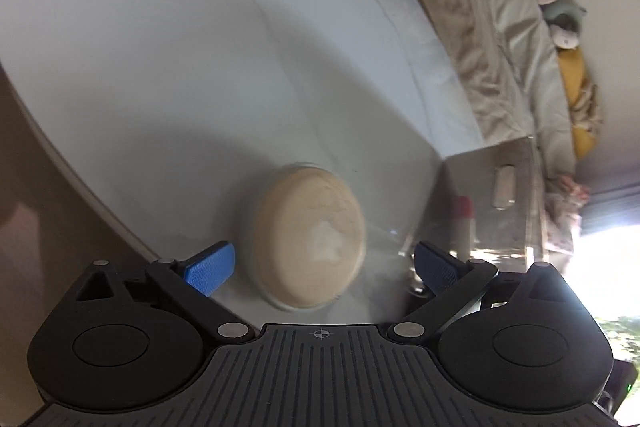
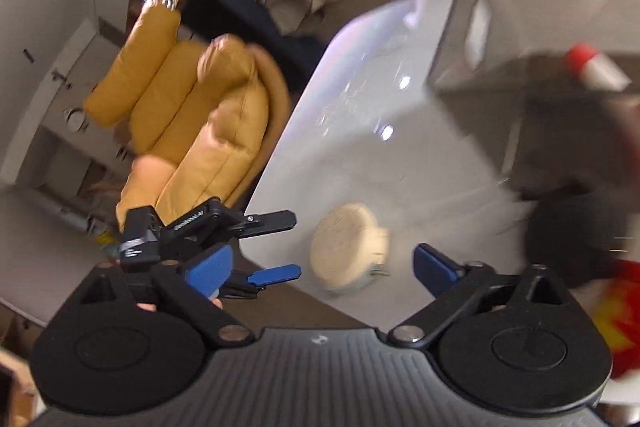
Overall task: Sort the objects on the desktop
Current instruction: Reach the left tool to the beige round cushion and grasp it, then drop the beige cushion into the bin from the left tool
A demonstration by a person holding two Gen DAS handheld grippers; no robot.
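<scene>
On the white table (image 1: 160, 67), a round beige puff (image 1: 310, 237) lies between the wide-open, empty left claw (image 1: 322, 265) fingers. Right claw (image 2: 324, 267) also open, empty. Clear bin (image 1: 496, 203) at 2 o'clock. Advice: lower further, centre, close gently; soft disc may squash.

No text in either view is legible.

So the round puff (image 1: 310, 237) sits flat on the table (image 1: 160, 67), close to its near edge; the clear box (image 1: 496, 203) is just off to the puff's right, also on the table, with a capped tube (image 1: 464, 227) standing inside it; the sofa (image 2: 192, 115) is past the table edge, left of the puff from the right wrist view.
</scene>
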